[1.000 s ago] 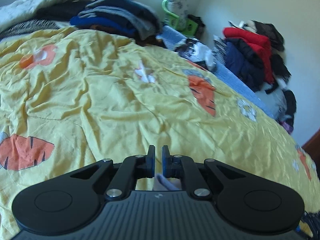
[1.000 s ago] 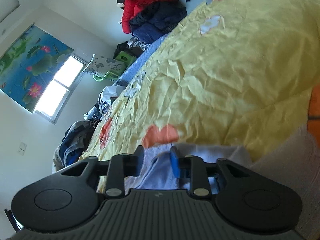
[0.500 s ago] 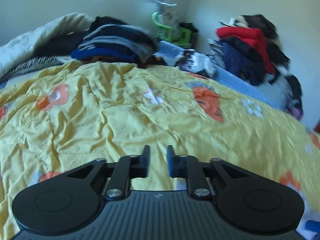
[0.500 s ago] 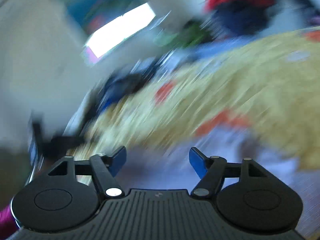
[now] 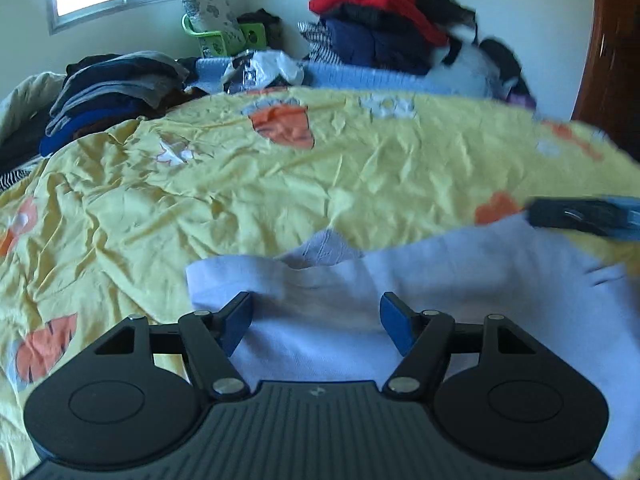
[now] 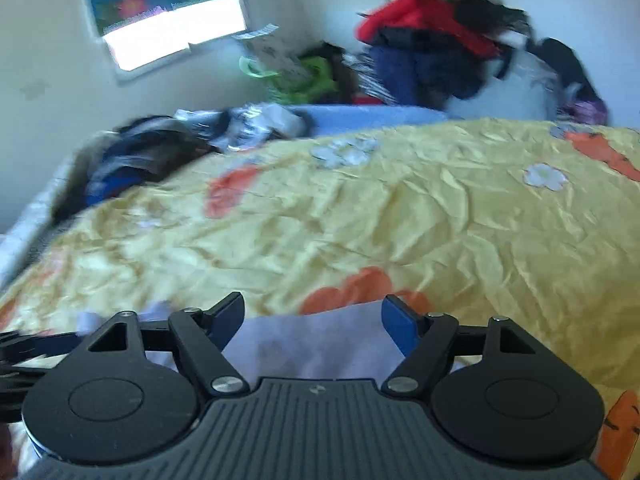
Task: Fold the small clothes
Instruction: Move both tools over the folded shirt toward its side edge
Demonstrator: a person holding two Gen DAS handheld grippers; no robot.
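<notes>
A small pale lavender garment (image 5: 420, 284) lies on the yellow flowered bedspread (image 5: 280, 184) near the bed's front edge. My left gripper (image 5: 316, 320) is open above its left part, jaws wide apart and empty. My right gripper (image 6: 313, 320) is open over the garment's right part (image 6: 320, 340), also empty. One finger of the right gripper shows at the right edge of the left wrist view (image 5: 580, 214), by the garment's far right corner. Part of the left gripper shows at the left edge of the right wrist view (image 6: 28, 348).
A stack of dark folded clothes (image 5: 116, 88) sits at the bed's far left. A pile with a red jacket (image 5: 384, 12) stands against the far wall. A green chair (image 5: 224, 36) stands below the window. A wooden door edge (image 5: 612, 48) is at the right.
Both grippers opened from nearly shut to wide apart and let go of the lavender garment, which now lies on the bed. Both views swung level toward the far wall.
</notes>
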